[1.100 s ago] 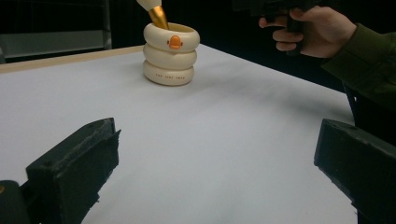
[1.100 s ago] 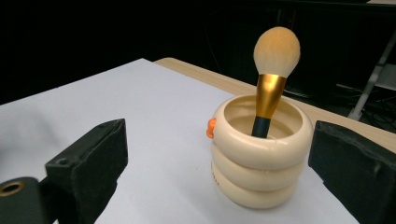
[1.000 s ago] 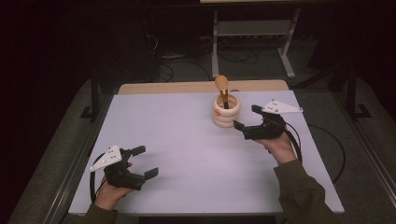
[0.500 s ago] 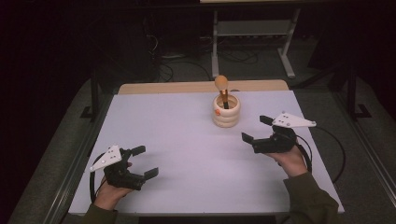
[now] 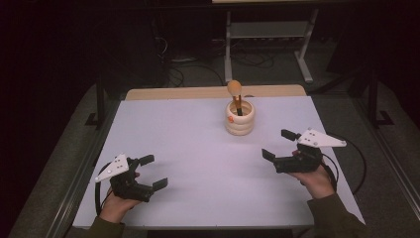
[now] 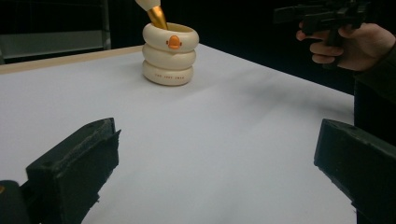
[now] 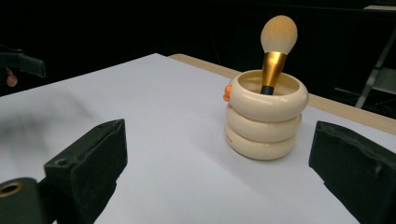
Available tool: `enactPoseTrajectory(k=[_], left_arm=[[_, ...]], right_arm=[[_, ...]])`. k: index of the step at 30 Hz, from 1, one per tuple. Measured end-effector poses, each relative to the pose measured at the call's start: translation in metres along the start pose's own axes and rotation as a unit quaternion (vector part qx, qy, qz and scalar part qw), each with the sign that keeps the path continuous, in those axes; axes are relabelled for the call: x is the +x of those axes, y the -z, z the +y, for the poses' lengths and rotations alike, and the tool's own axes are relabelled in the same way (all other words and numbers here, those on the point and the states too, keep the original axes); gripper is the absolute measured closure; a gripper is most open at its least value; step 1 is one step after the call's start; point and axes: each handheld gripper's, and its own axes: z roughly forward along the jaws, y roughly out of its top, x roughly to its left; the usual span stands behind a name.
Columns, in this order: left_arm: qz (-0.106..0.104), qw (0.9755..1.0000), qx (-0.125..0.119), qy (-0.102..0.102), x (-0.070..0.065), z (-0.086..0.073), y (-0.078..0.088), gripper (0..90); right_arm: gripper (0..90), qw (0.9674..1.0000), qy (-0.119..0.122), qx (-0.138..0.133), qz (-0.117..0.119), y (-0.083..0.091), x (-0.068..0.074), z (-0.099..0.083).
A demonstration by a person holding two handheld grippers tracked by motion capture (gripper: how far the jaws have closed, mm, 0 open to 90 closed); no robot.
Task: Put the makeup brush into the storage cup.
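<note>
Now a cream ringed holder (image 5: 239,119) stands upright near the far edge of the white worktop (image 5: 198,148), a little right of its middle, with 1 makeup brush (image 5: 235,96) standing in it, bristles up. Near the right edge, the right claw (image 5: 277,146) hovers with its jaws apart, empty and well apart from the holder. Near the front left corner, the left claw (image 5: 152,172) also gapes wide, holding nothing.

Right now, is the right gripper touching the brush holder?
Apart. The high view shows bare white table between the right gripper and the cream holder; its jaws stand open, nothing between them.
</note>
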Motion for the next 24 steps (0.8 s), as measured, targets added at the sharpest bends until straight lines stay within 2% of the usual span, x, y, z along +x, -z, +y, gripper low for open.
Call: enactPoseTrajectory(k=[5,9,14,19,24], left_arm=[[0.000,1.0000,-0.001,0.001,0.000,0.000,0.000,0.0],[0.000,1.0000,-0.002,0.001,0.000,0.000,0.000,0.0],[0.000,1.0000,-0.001,0.000,0.000,0.000,0.000,0.0],[-0.001,1.0000,0.001,0.000,0.000,0.000,0.000,0.0],[-0.002,1.0000,0.001,-0.003,0.000,0.000,0.000,0.0]], right_arm=[[3.7,1.0000,-0.007,-0.001,0.000,0.010,0.004,-0.008],[3.7,1.0000,-0.003,-0.004,-0.001,0.016,0.004,-0.015],[3.7,0.9999,-0.014,-0.006,-0.002,0.024,0.003,-0.025],[3.6,0.9997,-0.025,-0.002,-0.009,0.031,0.002,-0.034],[3.6,0.9996,-0.026,0.005,-0.010,0.035,0.003,-0.042]])
